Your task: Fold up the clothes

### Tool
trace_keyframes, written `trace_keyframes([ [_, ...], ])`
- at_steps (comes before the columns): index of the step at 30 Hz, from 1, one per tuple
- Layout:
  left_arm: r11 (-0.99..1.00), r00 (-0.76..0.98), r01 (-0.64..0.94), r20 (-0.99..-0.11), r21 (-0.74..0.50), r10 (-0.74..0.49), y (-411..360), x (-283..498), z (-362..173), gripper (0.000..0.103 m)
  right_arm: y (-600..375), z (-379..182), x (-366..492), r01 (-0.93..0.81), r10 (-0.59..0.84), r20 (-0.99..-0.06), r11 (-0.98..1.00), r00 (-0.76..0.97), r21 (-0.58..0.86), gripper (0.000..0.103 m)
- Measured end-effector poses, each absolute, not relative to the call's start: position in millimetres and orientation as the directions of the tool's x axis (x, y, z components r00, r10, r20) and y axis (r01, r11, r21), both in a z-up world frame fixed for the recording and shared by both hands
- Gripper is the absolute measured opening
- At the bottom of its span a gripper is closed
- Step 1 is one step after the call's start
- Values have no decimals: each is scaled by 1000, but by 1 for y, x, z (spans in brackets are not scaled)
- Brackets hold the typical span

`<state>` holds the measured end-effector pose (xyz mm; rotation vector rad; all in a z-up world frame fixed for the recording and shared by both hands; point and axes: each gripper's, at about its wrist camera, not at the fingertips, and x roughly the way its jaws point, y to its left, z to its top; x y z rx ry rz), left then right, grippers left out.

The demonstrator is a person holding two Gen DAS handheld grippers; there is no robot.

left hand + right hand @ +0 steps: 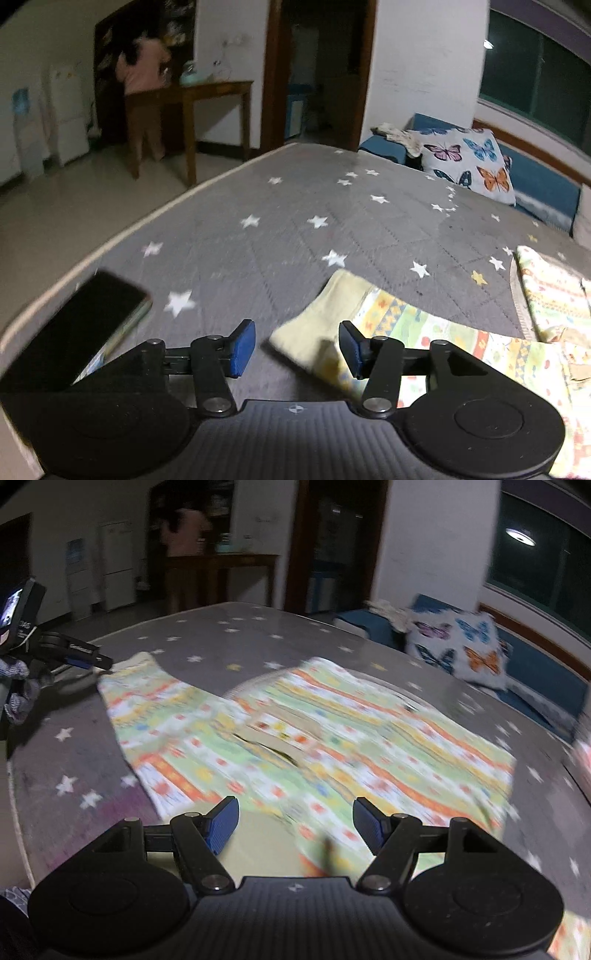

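Patterned garment (295, 731) flat on star-print mattress (236, 627), loose.

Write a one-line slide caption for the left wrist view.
Open left tongs hover at the patterned garment's yellow cuff on a star-print bed.

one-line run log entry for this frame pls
task: fold clothes | garment: spread on bed | left gripper: open at sleeve cuff | right gripper: open, over hem
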<state>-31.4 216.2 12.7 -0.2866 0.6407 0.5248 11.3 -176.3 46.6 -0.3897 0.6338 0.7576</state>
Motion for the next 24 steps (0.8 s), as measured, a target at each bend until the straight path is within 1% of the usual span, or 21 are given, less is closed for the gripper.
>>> trace_keyframes([
  [2,829,683,-548,-632,-112,367,218,-35,13,52,-159,47,11,-763,533,-652,637,539,-110,70],
  [5,828,688,-546,-633,-131,354,220,-37,13,51,-132,45,11,-791,557,-650,601,516,-113,70],
  [6,828,690,-545,-634,-137,349,220,-37,12,49,-124,43,11,-799,563,-653,591,506,-111,70],
  [7,827,691,-544,-635,-142,345,220,-38,12,47,-115,40,12,-805,563,-657,583,501,-114,70],
  [9,824,694,-544,-636,-157,337,221,-39,11,47,-99,32,11,-818,560,-671,561,487,-125,70],
  [10,824,697,-543,-634,-163,334,222,-39,11,44,-93,27,10,-824,553,-682,551,479,-132,70],
  [12,824,699,-541,-635,-168,329,221,-39,10,44,-81,18,8,-835,538,-703,531,465,-146,70],
  [14,823,698,-541,-638,-170,327,220,-38,7,42,-79,15,5,-833,531,-702,527,475,-165,70],
  [17,820,699,-542,-640,-183,319,221,-36,5,36,-82,18,3,-831,529,-699,530,481,-170,70],
  [19,820,700,-541,-641,-188,315,222,-35,4,25,-86,21,3,-827,530,-696,537,485,-167,70],
  [20,819,702,-540,-640,-192,312,222,-35,4,22,-89,23,3,-824,532,-692,542,487,-163,70],
  [22,820,709,-535,-635,-202,306,222,-33,6,8,-96,29,4,-816,541,-681,559,493,-146,70],
  [24,823,722,-525,-624,-214,298,219,-33,11,6,-105,36,5,-806,549,-670,578,500,-128,70],
])
